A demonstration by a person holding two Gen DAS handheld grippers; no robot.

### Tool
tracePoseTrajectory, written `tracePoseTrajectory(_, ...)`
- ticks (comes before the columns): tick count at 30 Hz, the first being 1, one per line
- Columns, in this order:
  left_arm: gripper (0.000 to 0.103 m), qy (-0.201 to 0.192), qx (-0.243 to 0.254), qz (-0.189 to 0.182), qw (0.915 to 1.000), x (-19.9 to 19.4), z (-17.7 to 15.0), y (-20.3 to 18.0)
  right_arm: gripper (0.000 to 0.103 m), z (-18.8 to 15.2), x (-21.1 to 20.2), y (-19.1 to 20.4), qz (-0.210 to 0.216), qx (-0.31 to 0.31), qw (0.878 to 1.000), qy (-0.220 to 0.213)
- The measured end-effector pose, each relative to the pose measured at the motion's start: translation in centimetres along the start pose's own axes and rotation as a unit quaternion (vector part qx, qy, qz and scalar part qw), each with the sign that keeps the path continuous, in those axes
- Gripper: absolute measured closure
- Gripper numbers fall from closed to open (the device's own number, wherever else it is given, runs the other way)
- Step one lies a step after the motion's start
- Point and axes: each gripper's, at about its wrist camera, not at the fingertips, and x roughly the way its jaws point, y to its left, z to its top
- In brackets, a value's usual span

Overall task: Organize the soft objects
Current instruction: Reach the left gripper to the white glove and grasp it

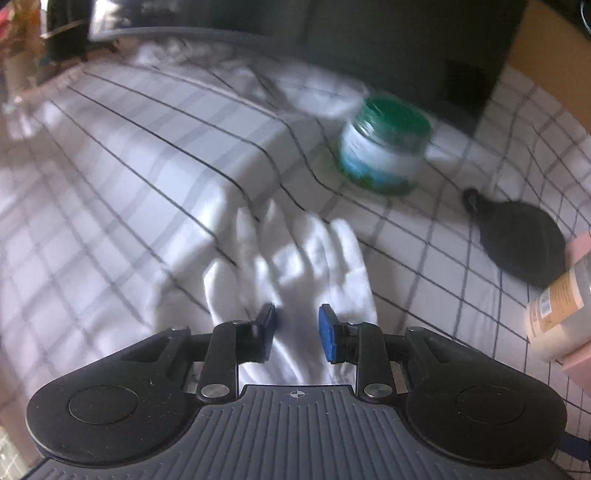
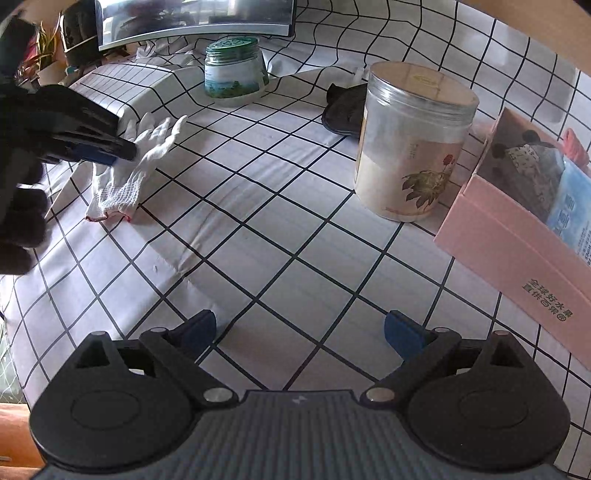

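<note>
A white knit glove (image 1: 295, 273) lies flat on the checked cloth, fingers pointing away. My left gripper (image 1: 297, 325) is open just over its palm and cuff, one pad on each side. In the right wrist view the same glove (image 2: 129, 173) lies at the left with the left gripper (image 2: 107, 153) over it. My right gripper (image 2: 301, 334) is open and empty above bare cloth. A pink box (image 2: 517, 251) at the right holds soft items. A black soft object (image 2: 345, 107) lies behind the tall jar.
A green-lidded jar (image 2: 234, 70) stands at the back; it also shows in the left wrist view (image 1: 384, 144). A tall clear jar (image 2: 413, 147) with cream powder stands beside the pink box. A monitor (image 2: 192, 18) and plants stand at the back left.
</note>
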Motion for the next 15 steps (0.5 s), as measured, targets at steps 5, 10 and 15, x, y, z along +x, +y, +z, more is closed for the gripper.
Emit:
tracePoseTrajectory(5, 0.040, 0.012, 0.062, -0.039, 0.9973, 0.7, 0.1, -1.9, 0.000, -0.3, 0.1, 0.0, 0.001, -0.001, 1.000, -0.002)
tracePoseTrajectory(10, 0.039, 0.009, 0.084, -0.038, 0.9957, 0.8, -0.2, -2.5, 0.000, -0.3, 0.1, 0.1, -0.002, 0.001, 1.000, -0.004)
tracePoseTrajectory(15, 0.041, -0.006, 0.093, -0.005, 0.9956, -0.2, -0.5, -1.5, 0.000, -0.3, 0.1, 0.0, -0.002, 0.002, 1.000, -0.006)
